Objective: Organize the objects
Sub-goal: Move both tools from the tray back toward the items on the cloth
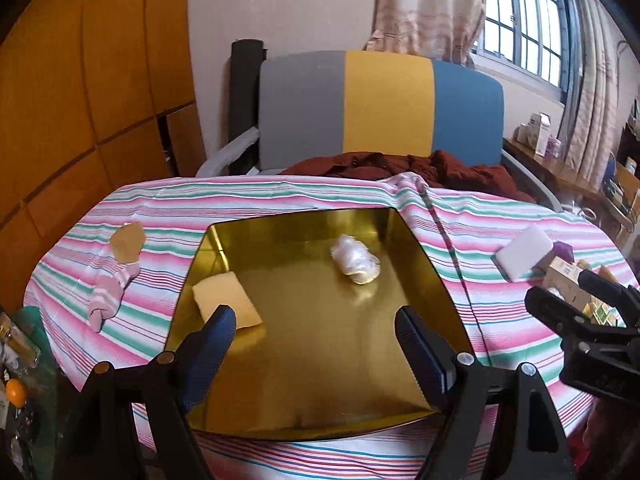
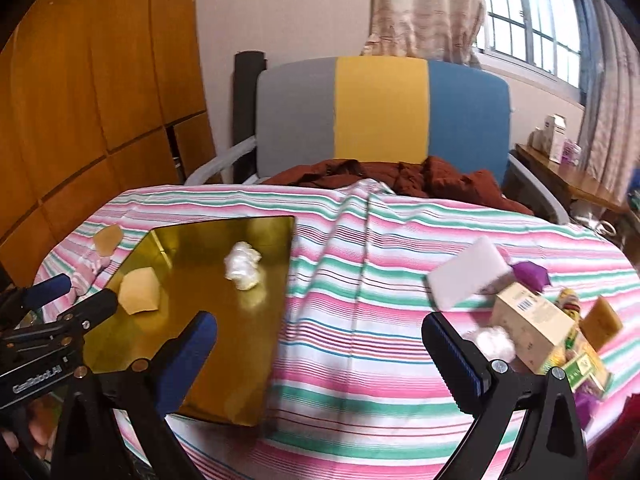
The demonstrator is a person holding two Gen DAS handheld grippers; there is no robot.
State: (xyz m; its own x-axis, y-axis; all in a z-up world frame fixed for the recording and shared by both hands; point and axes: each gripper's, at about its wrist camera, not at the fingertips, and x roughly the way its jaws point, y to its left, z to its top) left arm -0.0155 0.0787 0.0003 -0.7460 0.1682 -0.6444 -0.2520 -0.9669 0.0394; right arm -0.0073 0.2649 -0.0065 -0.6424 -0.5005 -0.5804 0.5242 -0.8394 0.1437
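A shiny gold tray (image 1: 320,380) (image 2: 240,360) lies on the striped tablecloth. In it sit a yellow sponge (image 1: 226,300) (image 2: 140,290) and a crumpled clear plastic wad (image 1: 356,260) (image 2: 242,266). My left gripper (image 1: 316,320) hovers open over the tray's near half, empty. My right gripper (image 2: 320,332) is open and empty over bare cloth, between the tray and a pile at the right: a white block (image 2: 468,276) (image 1: 520,254), a purple piece (image 2: 530,274), a beige carton (image 2: 532,330), a green box (image 2: 584,368). The right gripper also shows at the right edge of the left wrist view (image 1: 576,296).
A pink striped sock (image 1: 110,292) and a brown card piece (image 1: 128,242) lie left of the tray. Behind the table stands a grey, yellow and blue chair (image 1: 380,108) with dark red cloth (image 1: 440,168) on its seat. A wooden wardrobe (image 1: 80,100) fills the left.
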